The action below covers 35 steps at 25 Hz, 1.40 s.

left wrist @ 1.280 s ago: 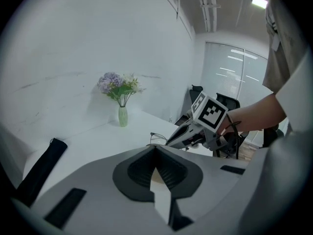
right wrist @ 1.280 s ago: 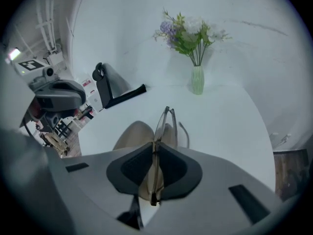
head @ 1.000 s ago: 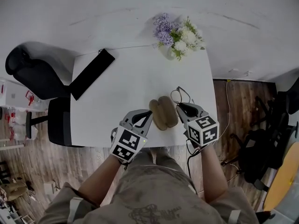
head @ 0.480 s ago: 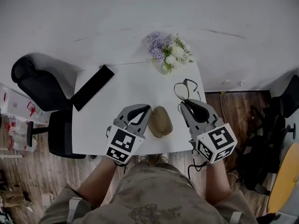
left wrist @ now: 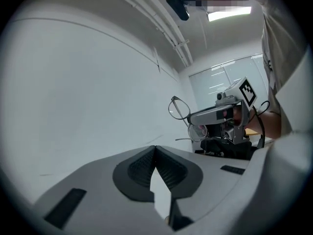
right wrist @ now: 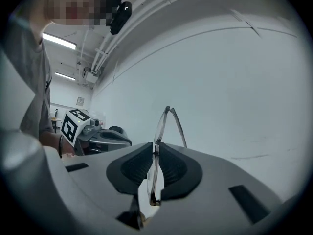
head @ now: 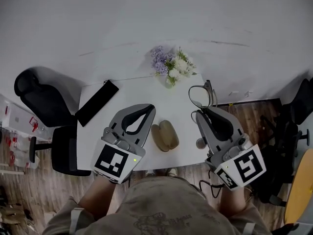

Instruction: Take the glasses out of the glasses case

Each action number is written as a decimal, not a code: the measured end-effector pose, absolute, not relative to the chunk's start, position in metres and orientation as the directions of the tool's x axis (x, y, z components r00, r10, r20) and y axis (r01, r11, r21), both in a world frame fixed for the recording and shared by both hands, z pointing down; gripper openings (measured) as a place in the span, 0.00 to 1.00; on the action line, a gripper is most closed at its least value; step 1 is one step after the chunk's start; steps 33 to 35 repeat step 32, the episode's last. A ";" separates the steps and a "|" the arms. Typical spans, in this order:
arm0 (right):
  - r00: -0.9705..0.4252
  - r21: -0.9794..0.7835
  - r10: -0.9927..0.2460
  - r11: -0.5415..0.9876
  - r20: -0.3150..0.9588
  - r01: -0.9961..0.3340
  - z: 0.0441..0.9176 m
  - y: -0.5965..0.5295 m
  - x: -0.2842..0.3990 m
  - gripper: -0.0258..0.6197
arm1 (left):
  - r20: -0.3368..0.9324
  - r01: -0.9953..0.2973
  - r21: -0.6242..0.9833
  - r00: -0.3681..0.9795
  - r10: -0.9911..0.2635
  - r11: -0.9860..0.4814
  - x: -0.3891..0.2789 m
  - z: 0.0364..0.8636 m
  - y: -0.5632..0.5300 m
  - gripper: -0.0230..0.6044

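Observation:
An open brown glasses case [head: 165,135] lies near the front edge of the white table [head: 134,89], with nothing in it. My right gripper [head: 200,113] is raised to the right of the case and is shut on the thin-rimmed glasses [head: 200,95], which stick up past its tips. In the right gripper view the frame [right wrist: 164,126] is pinched edge-on between the pads [right wrist: 173,168]. My left gripper [head: 150,108] hovers left of the case, shut and empty. In the left gripper view its tips [left wrist: 155,149] meet, and the glasses [left wrist: 179,107] show in the right gripper [left wrist: 220,114] beyond.
A vase of white and purple flowers [head: 170,68] stands at the table's far edge. A black flat strip [head: 97,103] lies at the far left corner. A black office chair [head: 41,99] stands left of the table. Wooden floor [head: 247,112] lies to the right.
Both grippers have risen well above the table. The right one has carried the glasses up and away from the case. The left gripper stays shut and empty.

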State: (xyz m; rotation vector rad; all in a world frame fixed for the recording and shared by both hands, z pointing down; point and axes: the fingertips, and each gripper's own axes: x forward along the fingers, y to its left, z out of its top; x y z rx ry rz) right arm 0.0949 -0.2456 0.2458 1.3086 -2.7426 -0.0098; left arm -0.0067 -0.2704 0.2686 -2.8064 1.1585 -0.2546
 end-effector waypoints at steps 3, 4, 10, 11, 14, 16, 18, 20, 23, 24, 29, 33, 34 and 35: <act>-0.618 0.069 -0.784 0.621 0.056 -0.781 0.232 -0.237 0.099 0.13 | 0.095 -0.693 -0.150 0.700 -0.708 -0.705 -0.007 0.257 -0.264 0.06; -0.618 0.075 -0.785 0.620 0.049 -0.781 0.229 -0.234 0.100 0.13 | 0.094 -0.694 -0.150 0.699 -0.709 -0.704 -0.008 0.255 -0.263 0.06; -0.638 0.093 -0.769 0.640 0.052 -0.763 0.225 -0.220 0.099 0.13 | 0.099 -0.704 -0.141 0.689 -0.718 -0.696 -0.015 0.250 -0.254 0.06; -0.637 0.094 -0.769 0.639 0.056 -0.763 0.228 -0.219 0.100 0.13 | 0.101 -0.704 -0.143 0.689 -0.718 -0.696 -0.015 0.251 -0.252 0.06; -0.638 0.077 -0.767 0.642 0.069 -0.763 0.236 -0.218 0.101 0.13 | 0.107 -0.701 -0.146 0.690 -0.716 -0.698 -0.013 0.254 -0.249 0.06; -0.645 0.049 -0.761 0.649 0.073 -0.760 0.240 -0.217 0.101 0.13 | 0.110 -0.700 -0.142 0.691 -0.714 -0.700 -0.011 0.256 -0.246 0.06; -0.649 0.036 -0.757 0.653 0.079 -0.757 0.243 -0.217 0.102 0.13 | 0.112 -0.698 -0.141 0.693 -0.712 -0.702 -0.010 0.256 -0.245 0.06; -0.648 0.042 -0.757 0.653 0.088 -0.756 0.245 -0.216 0.101 0.13 | 0.112 -0.696 -0.144 0.695 -0.710 -0.703 -0.009 0.256 -0.243 0.06; -0.650 0.050 -0.754 0.655 0.094 -0.754 0.246 -0.214 0.101 0.13 | 0.115 -0.697 -0.144 0.693 -0.712 -0.702 -0.008 0.256 -0.242 0.06; -0.650 0.051 -0.754 0.656 0.095 -0.753 0.246 -0.214 0.101 0.13 | 0.117 -0.698 -0.145 0.692 -0.713 -0.701 -0.008 0.256 -0.241 0.06; -0.644 0.047 -0.760 0.649 0.091 -0.759 0.246 -0.210 0.106 0.13 | 0.122 -0.697 -0.152 0.690 -0.713 -0.701 -0.006 0.257 -0.236 0.06; -0.641 0.052 -0.762 0.647 0.090 -0.761 0.246 -0.208 0.106 0.13 | 0.128 -0.695 -0.154 0.690 -0.712 -0.702 -0.006 0.259 -0.233 0.06; -0.641 0.052 -0.762 0.647 0.090 -0.761 0.246 -0.208 0.106 0.13 | 0.128 -0.695 -0.154 0.690 -0.712 -0.702 -0.006 0.259 -0.233 0.06; -0.641 0.052 -0.762 0.647 0.090 -0.761 0.246 -0.208 0.106 0.13 | 0.128 -0.695 -0.154 0.690 -0.712 -0.702 -0.006 0.259 -0.233 0.06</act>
